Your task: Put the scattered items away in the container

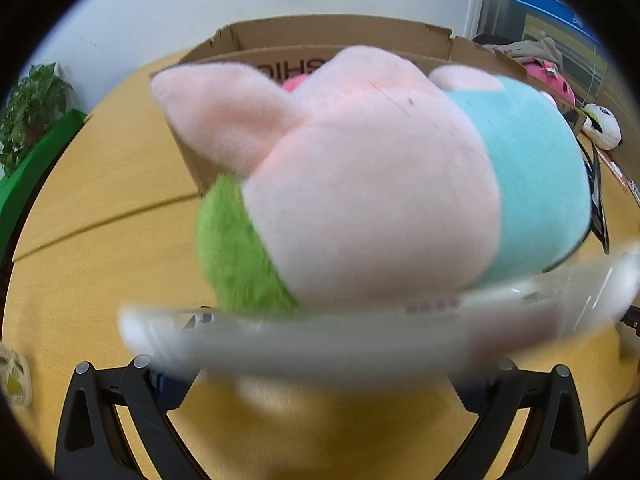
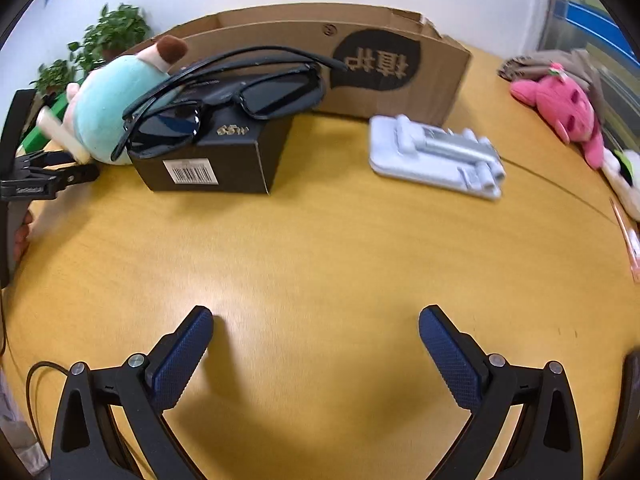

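Clamping the pig plush (image 1: 372, 184), left gripper (image 1: 320, 364); right gripper (image 2: 316, 344) spread wide, empty

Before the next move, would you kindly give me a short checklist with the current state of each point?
1. Left gripper holds the plush toy: ok, shut on a cream limb in the right wrist view.
2. Cardboard box open on top: ok.
3. Free path from toy to box: cannot tell; the toy and a blurred clear object fill the left wrist view.
4. Right gripper free: ok, open and empty over the table.
5. Toy apart from the sunglasses on the black box: cannot tell; they overlap in view.
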Motion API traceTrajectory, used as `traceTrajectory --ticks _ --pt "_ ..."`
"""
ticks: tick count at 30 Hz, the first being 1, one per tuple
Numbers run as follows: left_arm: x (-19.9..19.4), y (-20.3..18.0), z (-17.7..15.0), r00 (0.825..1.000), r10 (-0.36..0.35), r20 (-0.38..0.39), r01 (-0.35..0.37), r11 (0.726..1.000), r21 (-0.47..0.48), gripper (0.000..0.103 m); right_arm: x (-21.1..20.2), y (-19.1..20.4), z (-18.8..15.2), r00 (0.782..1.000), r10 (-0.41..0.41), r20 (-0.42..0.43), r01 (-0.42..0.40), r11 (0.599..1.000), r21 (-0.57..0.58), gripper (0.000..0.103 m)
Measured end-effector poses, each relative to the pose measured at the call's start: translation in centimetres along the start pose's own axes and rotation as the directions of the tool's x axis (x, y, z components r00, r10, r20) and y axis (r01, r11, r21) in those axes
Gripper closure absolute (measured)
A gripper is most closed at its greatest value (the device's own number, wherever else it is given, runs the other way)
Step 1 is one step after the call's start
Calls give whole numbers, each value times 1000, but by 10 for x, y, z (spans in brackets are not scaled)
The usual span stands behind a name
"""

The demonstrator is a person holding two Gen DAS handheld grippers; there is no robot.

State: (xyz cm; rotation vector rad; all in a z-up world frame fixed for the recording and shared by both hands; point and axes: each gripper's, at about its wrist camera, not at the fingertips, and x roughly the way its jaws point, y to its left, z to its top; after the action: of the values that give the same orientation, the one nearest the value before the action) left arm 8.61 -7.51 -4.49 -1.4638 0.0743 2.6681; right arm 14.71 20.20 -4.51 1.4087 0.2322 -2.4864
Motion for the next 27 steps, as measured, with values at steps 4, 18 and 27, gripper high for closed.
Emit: traceTrajectory --ticks 4,18,27 --pt "-19 0 -23 1000 2 18 0 997 -75 1 -6 -3 -8 1000 -23 0 23 999 35 0" --pt "-148 -36 -14 952 -21 305 66 988 -138 1 -45 32 7 998 29 60 -32 998 49 0" --pt "-143 -64 6 939 -73 337 110 990 -93 78 -86 56 35 974 48 220 -34 997 -66 28"
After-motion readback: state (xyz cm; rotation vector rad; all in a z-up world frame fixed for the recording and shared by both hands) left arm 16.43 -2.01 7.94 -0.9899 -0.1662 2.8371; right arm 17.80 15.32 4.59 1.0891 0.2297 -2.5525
